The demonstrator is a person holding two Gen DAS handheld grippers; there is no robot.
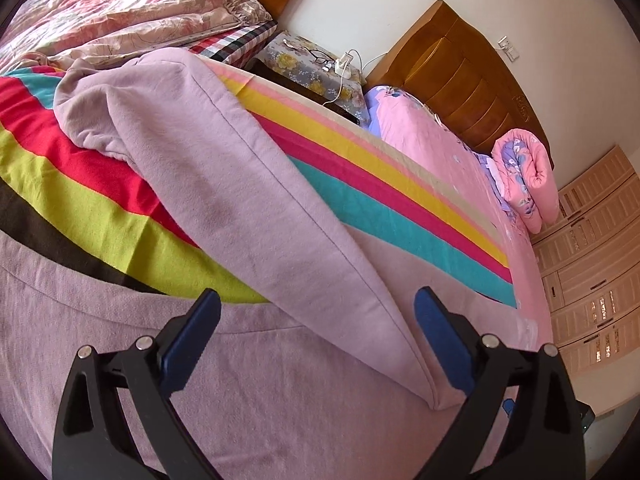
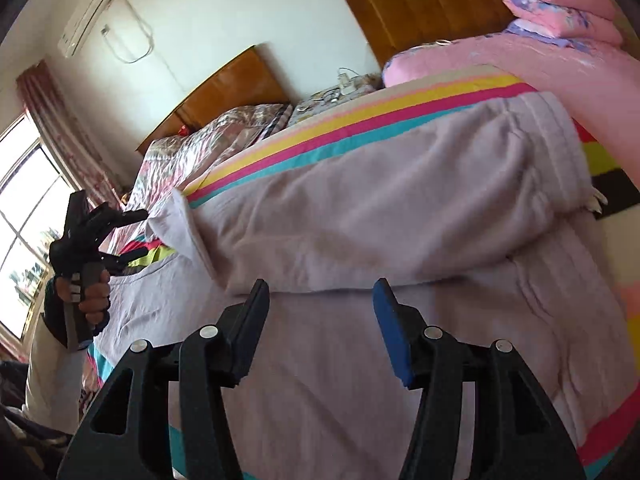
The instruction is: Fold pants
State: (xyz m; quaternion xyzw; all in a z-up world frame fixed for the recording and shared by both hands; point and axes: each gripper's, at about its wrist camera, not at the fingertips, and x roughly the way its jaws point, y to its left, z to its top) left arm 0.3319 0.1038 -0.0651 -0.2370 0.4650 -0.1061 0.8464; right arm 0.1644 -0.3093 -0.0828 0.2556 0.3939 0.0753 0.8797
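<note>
Bedroom with a striped sheet point(image 1: 360, 184) on the bed, where lilac pants point(image 2: 360, 208) lie, one leg folded across the other. Your right gripper point(image 2: 320, 296) hovers over them, jaws released and empty. Your left gripper point(image 1: 318, 304) likewise gapes, pinching nothing.

- We are seeing the pants point(image 1: 248, 184) showing a plain pale lilac all over.
- We are seeing the sheet point(image 1: 384, 184) running in broad stripes of teal, magenta, yellow, pale pink, red, lime green and dark brown.
- We are looking at a quilt point(image 1: 120, 8) carrying a pink and grey floral print.
- We are seeing the rolled blanket point(image 1: 528, 176) showing pink with purple flowers.
- We are noticing the headboard point(image 1: 460, 80) glowing orange-brown.
- We are seeing the left gripper point(image 1: 318, 312) and the right gripper point(image 2: 320, 300) showing black, with blue pads point(image 1: 444, 336).
- We are seeing the curtain point(image 2: 52, 120) showing dark red with a pale pattern.
</note>
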